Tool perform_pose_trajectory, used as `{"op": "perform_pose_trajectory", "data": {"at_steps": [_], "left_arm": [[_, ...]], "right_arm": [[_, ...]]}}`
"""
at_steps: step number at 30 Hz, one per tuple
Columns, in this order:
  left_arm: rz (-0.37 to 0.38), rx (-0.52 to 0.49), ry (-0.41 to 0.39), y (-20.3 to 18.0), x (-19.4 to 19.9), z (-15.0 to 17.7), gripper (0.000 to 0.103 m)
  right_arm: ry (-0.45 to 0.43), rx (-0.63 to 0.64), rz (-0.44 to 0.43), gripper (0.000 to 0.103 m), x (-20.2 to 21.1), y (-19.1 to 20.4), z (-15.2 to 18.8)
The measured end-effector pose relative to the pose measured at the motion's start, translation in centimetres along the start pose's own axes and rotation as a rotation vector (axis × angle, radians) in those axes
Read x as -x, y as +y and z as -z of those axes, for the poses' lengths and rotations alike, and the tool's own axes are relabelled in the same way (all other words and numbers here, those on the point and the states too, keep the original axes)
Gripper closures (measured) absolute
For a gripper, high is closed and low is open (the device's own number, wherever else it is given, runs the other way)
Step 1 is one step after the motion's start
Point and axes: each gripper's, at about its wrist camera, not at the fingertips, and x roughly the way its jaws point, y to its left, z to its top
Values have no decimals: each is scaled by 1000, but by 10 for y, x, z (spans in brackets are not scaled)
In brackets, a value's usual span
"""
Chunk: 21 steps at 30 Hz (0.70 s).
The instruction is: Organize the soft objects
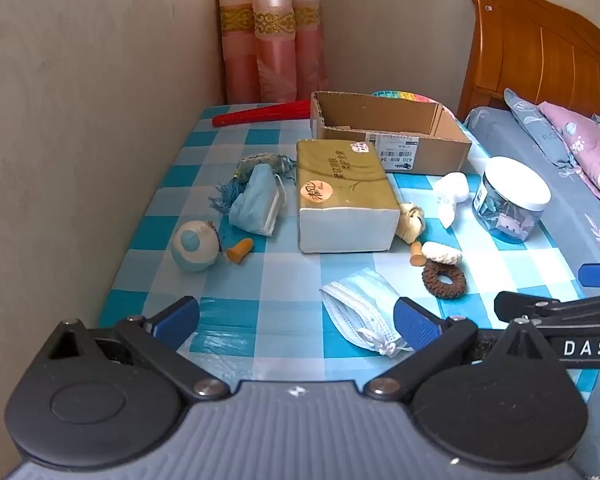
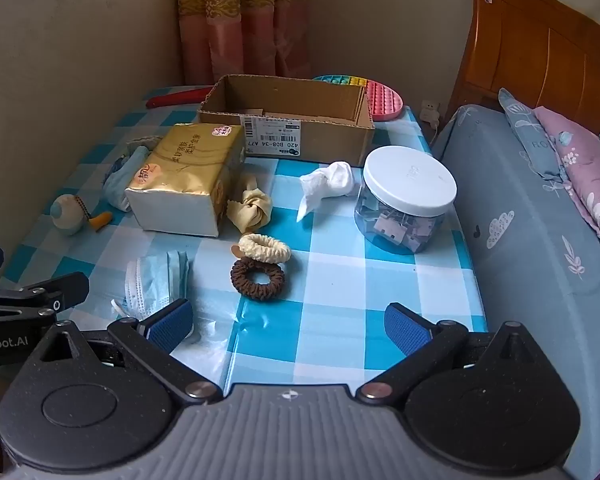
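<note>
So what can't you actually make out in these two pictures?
- Cardboard box floor: both views, hidden by its front wall.
- Blue mask bundle: right wrist view, mostly behind the tissue pack.
- Jar contents: too small to identify.
- Red object: partly behind the box.

Beige walls, wooden headboard

You're in a home bedroom: a bed with floral pillows and carved wooden headboard beside your checked worktop, pink curtains behind
</note>
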Motion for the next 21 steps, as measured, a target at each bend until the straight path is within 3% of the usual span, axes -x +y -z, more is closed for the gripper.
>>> {"op": "perform_pose_trajectory", "data": {"at_steps": [21], "left_arm": [[4, 3, -3, 0, 1, 0, 1]], "right_arm": [[0, 7, 8, 0, 1, 2, 0]]}}
